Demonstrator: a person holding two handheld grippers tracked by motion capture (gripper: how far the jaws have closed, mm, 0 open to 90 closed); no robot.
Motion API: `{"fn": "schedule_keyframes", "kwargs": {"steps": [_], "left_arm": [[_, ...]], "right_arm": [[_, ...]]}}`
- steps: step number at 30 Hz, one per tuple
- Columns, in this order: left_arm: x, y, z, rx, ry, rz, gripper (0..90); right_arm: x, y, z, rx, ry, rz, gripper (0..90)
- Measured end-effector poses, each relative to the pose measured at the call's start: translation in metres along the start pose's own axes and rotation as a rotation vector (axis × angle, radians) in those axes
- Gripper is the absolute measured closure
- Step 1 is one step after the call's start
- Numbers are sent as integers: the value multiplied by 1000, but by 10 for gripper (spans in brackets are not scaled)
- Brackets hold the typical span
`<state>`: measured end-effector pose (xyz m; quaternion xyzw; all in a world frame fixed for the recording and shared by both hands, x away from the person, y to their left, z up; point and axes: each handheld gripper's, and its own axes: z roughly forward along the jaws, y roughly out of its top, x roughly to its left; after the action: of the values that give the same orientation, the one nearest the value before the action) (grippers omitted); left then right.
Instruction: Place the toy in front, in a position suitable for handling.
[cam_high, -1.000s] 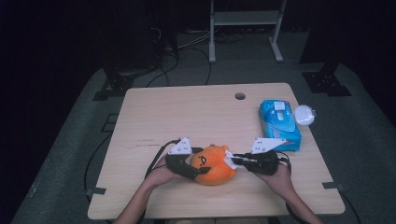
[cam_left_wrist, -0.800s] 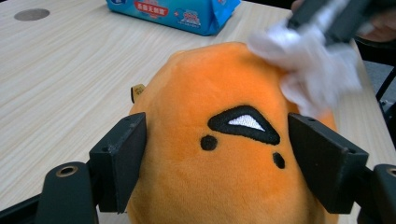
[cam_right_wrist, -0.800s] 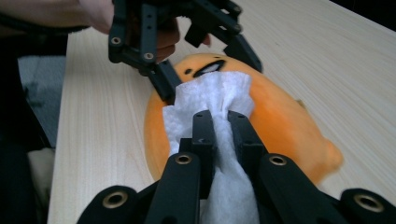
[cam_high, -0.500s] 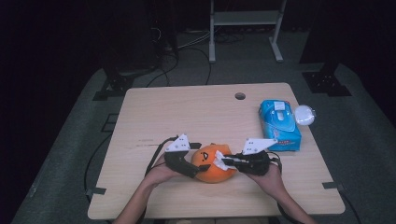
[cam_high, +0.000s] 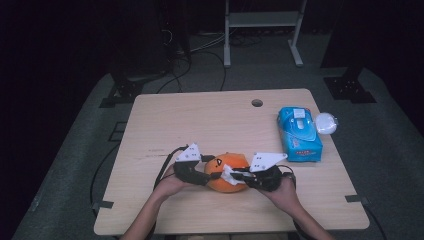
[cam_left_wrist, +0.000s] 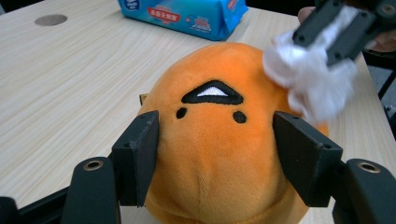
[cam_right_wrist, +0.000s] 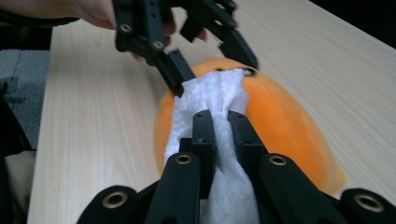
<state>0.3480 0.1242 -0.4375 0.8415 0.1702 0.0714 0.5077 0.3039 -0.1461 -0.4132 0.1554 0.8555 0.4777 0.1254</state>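
Observation:
An orange plush toy (cam_high: 231, 162) with a black stitched face (cam_left_wrist: 212, 93) lies near the table's front edge. My left gripper (cam_high: 212, 176) reaches it from the left. Its jaws have just been closing, and their pads (cam_left_wrist: 142, 149) now press into the plush's two sides. My right gripper (cam_right_wrist: 222, 119) comes in from the right, shut on a crumpled white wipe (cam_right_wrist: 210, 93). That wipe (cam_left_wrist: 308, 79) rests against the top of the plush (cam_right_wrist: 280, 126), close to one left pad.
A blue pack of wet wipes (cam_high: 299, 132) lies at the table's right side with a small white round thing (cam_high: 326, 122) beside it. A cable hole (cam_high: 257, 103) sits at the far edge of the wooden table (cam_high: 200, 120). A metal stand (cam_high: 262, 30) is behind.
The left jaws opened wide and then closed in on the plush's sides. The right gripper has carried the wipe leftward onto the plush.

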Motion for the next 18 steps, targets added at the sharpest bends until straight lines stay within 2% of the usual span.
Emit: {"fn": "schedule_keyframes", "kwargs": {"steps": [4,7,12,15,18], "left_arm": [[5,-2,0,-15,-5,-26,337],[5,-2,0,-15,-7,-28,336],[6,-3,-1,-8,2,-26,335],[8,-4,-1,-9,-3,-35,329],[5,0,-1,-6,-20,-42,248]], "right_arm": [[-16,-14,-12,2,-28,53,816],[-23,-23,-20,5,-39,90,816],[-22,-22,-20,16,-51,75,816],[-19,-21,-20,6,-35,79,816],[-15,-20,-17,6,-26,76,816]]}}
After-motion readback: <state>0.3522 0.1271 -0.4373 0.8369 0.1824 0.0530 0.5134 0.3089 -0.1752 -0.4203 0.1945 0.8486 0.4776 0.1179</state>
